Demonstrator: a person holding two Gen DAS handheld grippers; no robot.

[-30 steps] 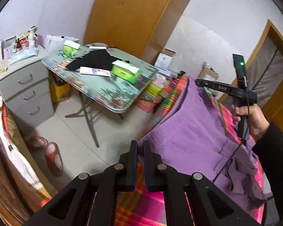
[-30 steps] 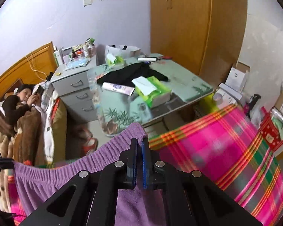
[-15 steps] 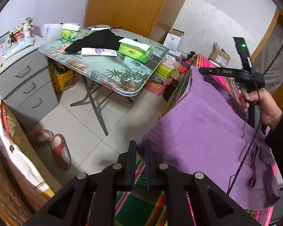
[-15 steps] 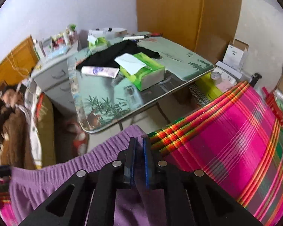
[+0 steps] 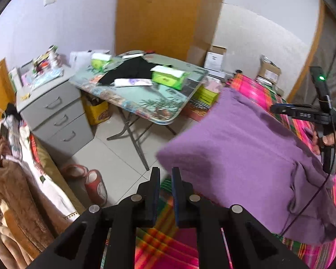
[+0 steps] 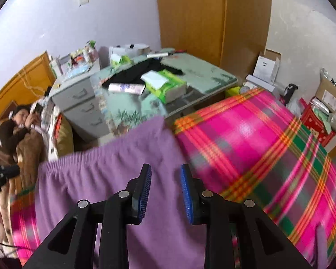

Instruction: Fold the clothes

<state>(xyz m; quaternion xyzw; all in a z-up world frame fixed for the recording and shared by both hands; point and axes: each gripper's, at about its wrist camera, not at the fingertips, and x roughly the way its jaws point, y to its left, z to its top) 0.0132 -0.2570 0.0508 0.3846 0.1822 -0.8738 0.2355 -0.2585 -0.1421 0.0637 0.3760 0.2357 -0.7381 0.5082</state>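
The right gripper (image 6: 165, 174) has its jaws parted and opening, the blue ribbed pads (image 6: 145, 186) apart, with nothing pressed between them. It hangs over the purple garment (image 6: 114, 179), which lies below the fingers. The left gripper (image 5: 165, 174) shows only a narrow gap between its fingers, and the gap is empty. The near corner of the garment (image 5: 242, 157) lies just beside its right finger but is not pinched.

The garment is spread flat on a pink plaid blanket (image 6: 257, 148) with orange and green stripes. In the right wrist view its gathered elastic edge runs across the picture, from the lower left up to a corner near the table edge. In the left wrist view the cloth stretches from the near corner away to the far right, so this is its long direction there. The bunched folds lie at the right end, near the hand (image 5: 333, 143) that holds the right gripper's handle.

Beyond the blanket stands a folding table (image 6: 203, 76) with a green tissue box (image 6: 168, 87), a black cloth and a white tube. The print on the box and the tube is too blurred to read. On the right gripper's body there is small white lettering, not legible. Beside the table stands a grey drawer cabinet (image 5: 53, 116).
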